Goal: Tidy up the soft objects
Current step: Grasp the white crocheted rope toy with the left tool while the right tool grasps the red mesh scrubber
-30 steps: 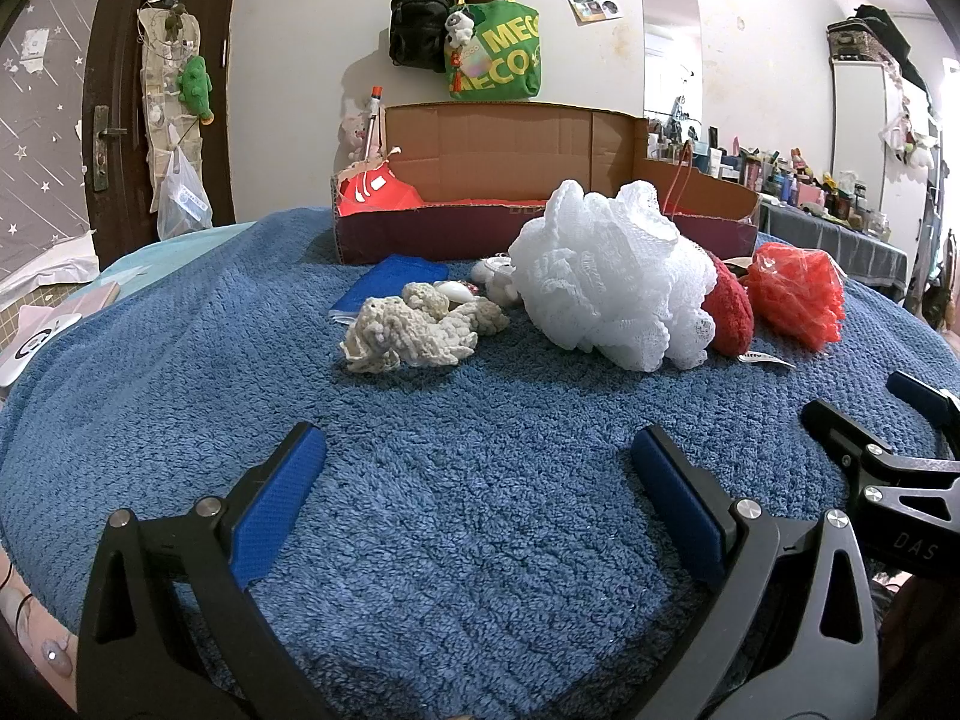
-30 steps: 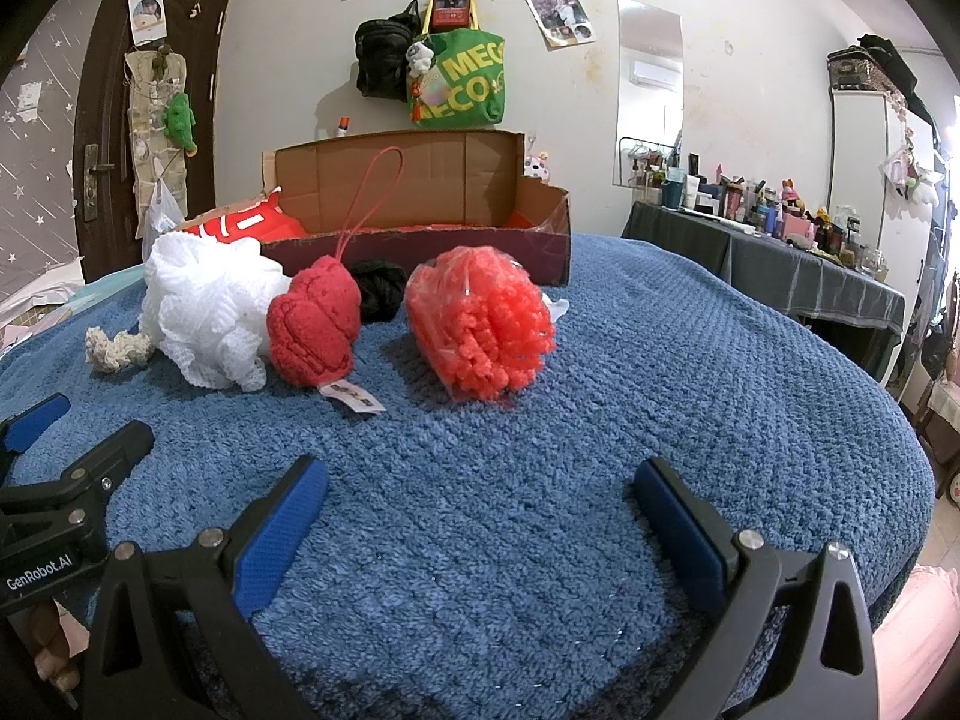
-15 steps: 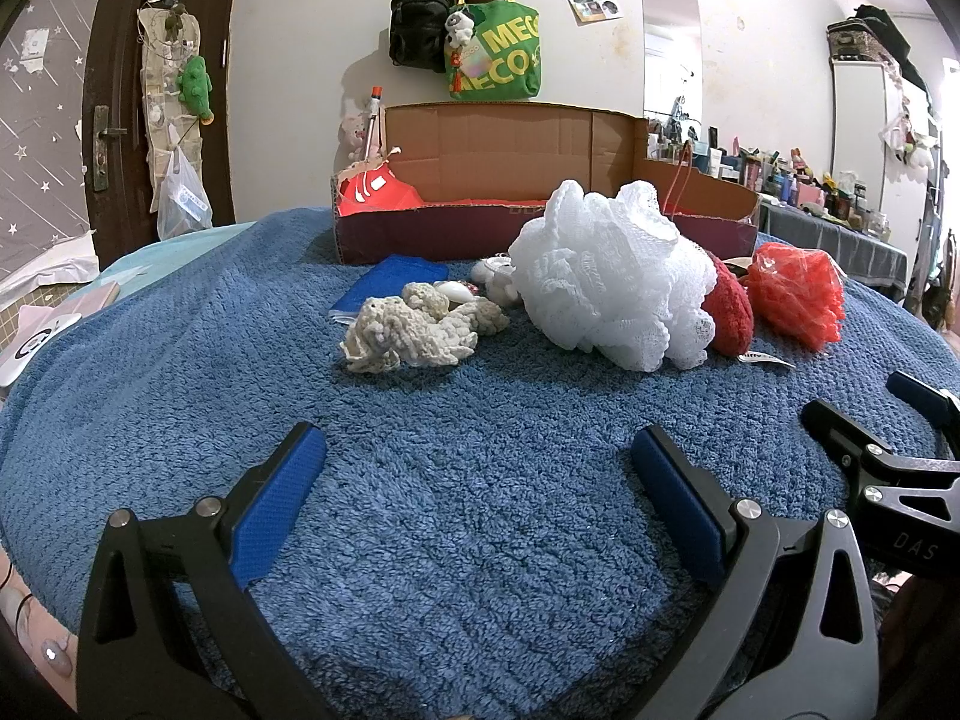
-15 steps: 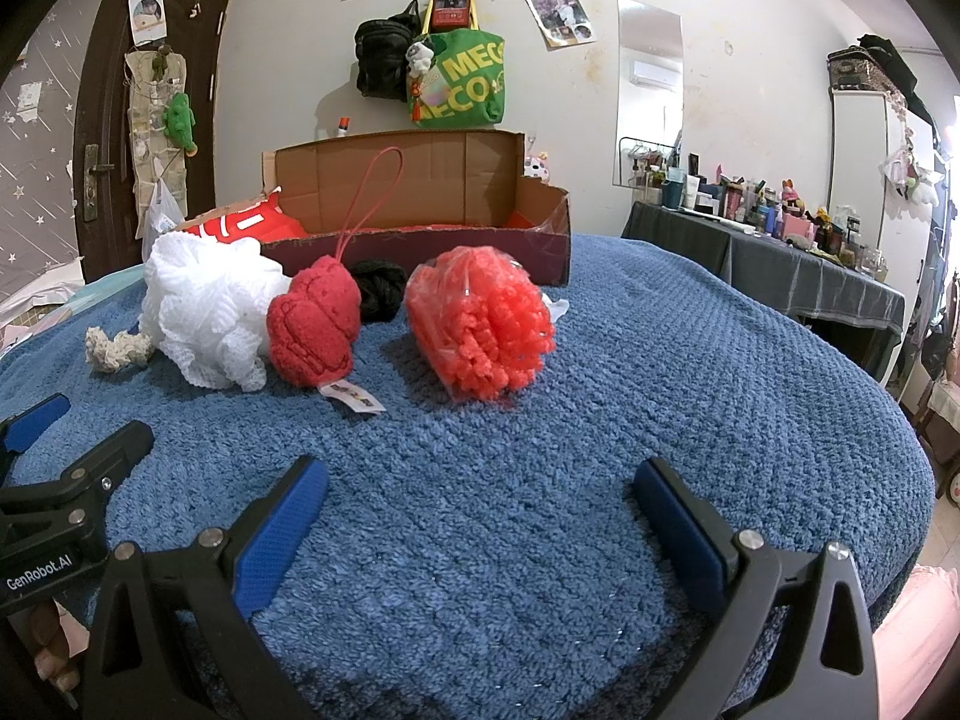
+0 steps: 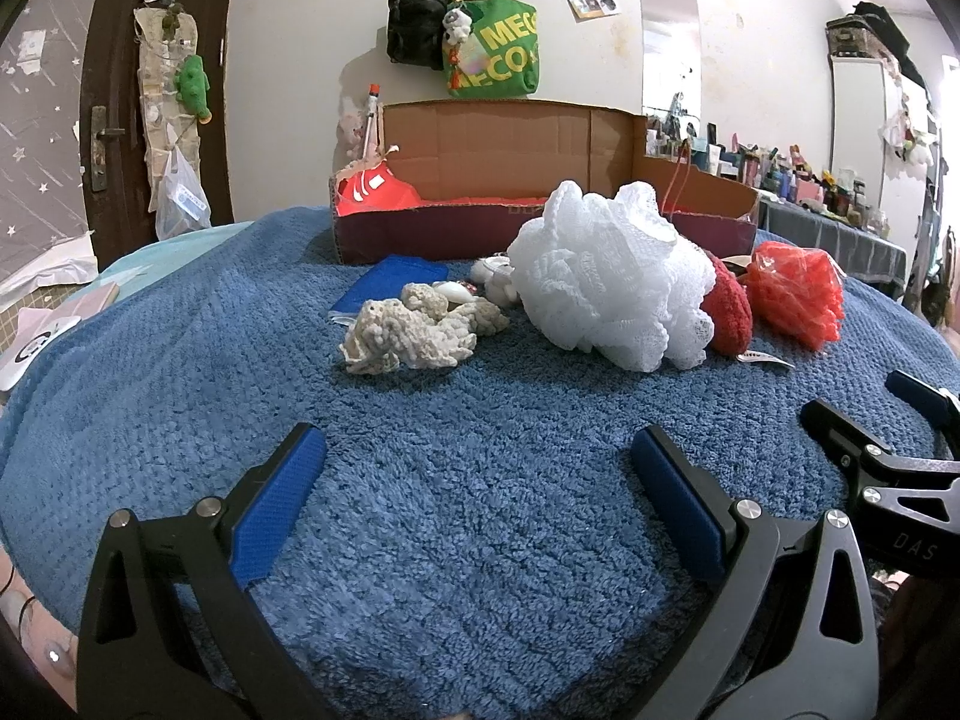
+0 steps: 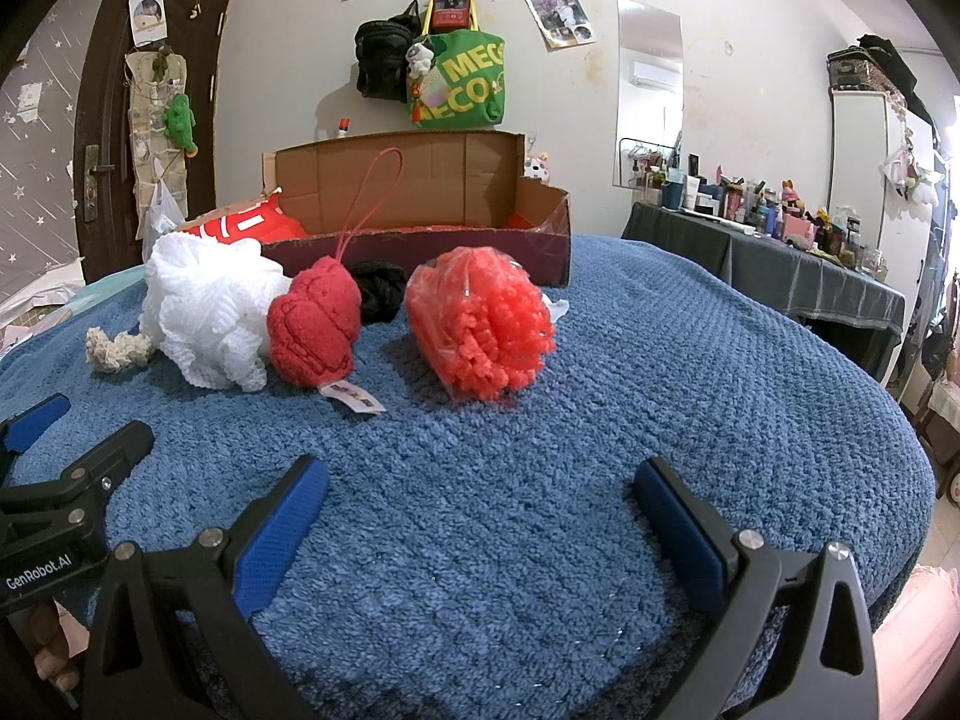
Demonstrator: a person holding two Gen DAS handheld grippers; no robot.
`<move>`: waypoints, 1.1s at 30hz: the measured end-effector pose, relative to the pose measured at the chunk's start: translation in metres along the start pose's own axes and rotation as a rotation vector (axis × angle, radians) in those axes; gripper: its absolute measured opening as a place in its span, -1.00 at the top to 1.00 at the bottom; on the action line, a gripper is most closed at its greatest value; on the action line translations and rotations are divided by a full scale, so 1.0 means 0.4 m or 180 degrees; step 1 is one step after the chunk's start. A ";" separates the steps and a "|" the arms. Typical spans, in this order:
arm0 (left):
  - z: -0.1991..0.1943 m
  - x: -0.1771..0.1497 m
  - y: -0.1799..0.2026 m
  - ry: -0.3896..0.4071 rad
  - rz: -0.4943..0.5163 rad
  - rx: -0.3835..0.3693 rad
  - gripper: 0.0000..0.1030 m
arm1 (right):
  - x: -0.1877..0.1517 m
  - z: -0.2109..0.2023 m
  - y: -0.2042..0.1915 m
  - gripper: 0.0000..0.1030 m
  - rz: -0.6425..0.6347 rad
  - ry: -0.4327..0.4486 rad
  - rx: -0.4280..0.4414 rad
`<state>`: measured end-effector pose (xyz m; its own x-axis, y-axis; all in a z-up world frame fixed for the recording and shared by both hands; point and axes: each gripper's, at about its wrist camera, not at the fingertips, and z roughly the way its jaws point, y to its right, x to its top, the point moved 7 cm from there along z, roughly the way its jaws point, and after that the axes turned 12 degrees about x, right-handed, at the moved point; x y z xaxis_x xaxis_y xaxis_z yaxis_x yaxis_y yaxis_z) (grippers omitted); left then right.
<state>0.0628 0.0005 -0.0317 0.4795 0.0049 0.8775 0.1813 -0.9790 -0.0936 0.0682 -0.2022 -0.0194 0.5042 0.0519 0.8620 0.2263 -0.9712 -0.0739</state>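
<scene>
Blue blanket (image 5: 180, 360) lies under both your hand-held grippers: left hand-held gripper (image 5: 477, 462) and right hand-held gripper (image 6: 480, 492) are spread wide, holding nothing. Farther off, the white mesh puff (image 5: 606, 276) touches the red plush (image 6: 315, 330); the bagged red puff (image 6: 480, 324) sits just right, near the cardboard box (image 6: 420, 240).

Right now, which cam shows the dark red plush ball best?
Right wrist: the dark red plush ball shows whole, with loop and tag. In the left wrist view only a sliver peeks out behind the white loofah.
</scene>
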 end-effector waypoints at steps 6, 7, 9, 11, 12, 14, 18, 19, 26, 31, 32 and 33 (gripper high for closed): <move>0.001 0.049 0.003 -0.0001 0.0030 0.0004 -1.00 | 0.003 -0.001 0.010 -1.00 0.0056 -0.0016 0.0041; 0.001 0.055 0.002 0.0003 0.0027 0.0003 -1.00 | 0.007 0.007 0.016 -1.00 0.0069 -0.0017 0.0052; -0.004 0.070 -0.005 0.0024 0.0027 0.0007 -1.00 | 0.015 0.011 0.017 -1.00 0.0088 -0.0041 0.0075; -0.005 0.091 -0.008 0.0034 0.0045 0.0014 -1.00 | 0.033 0.016 0.010 -1.00 0.0130 -0.0080 0.0114; -0.004 0.104 -0.009 0.0037 0.0057 0.0009 -1.00 | 0.040 0.020 0.012 -1.00 0.0152 -0.0089 0.0134; 0.005 0.122 -0.010 -0.0005 0.0077 -0.0032 -1.00 | 0.050 0.019 0.014 -1.00 0.0178 -0.0089 0.0137; 0.044 0.115 -0.017 -0.0270 0.0135 -0.0103 -1.00 | 0.084 0.031 0.028 -1.00 0.0200 -0.0125 0.0077; 0.054 0.113 -0.021 -0.0353 0.0110 -0.0129 -1.00 | 0.091 0.033 0.033 -1.00 0.0206 -0.0137 0.0067; 0.112 0.122 -0.051 -0.0736 0.0022 -0.0206 -1.00 | 0.149 0.052 0.059 -1.00 0.0145 -0.0219 -0.0001; 0.145 0.133 -0.053 -0.0876 0.0196 -0.0164 -1.00 | 0.172 0.093 0.083 -1.00 0.0229 -0.0428 0.0112; 0.151 0.135 -0.053 -0.0890 0.0232 -0.0160 -0.99 | 0.172 0.100 0.085 -1.00 0.0239 -0.0455 0.0123; 0.155 0.135 -0.057 -0.0903 0.0270 -0.0157 -0.96 | 0.174 0.108 0.089 -1.00 0.0252 -0.0496 0.0141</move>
<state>0.1377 0.0357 -0.0113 0.7132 -0.0274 0.7004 0.0916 -0.9870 -0.1319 0.1472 -0.2231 0.0163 0.6442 0.0143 0.7647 0.2156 -0.9627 -0.1636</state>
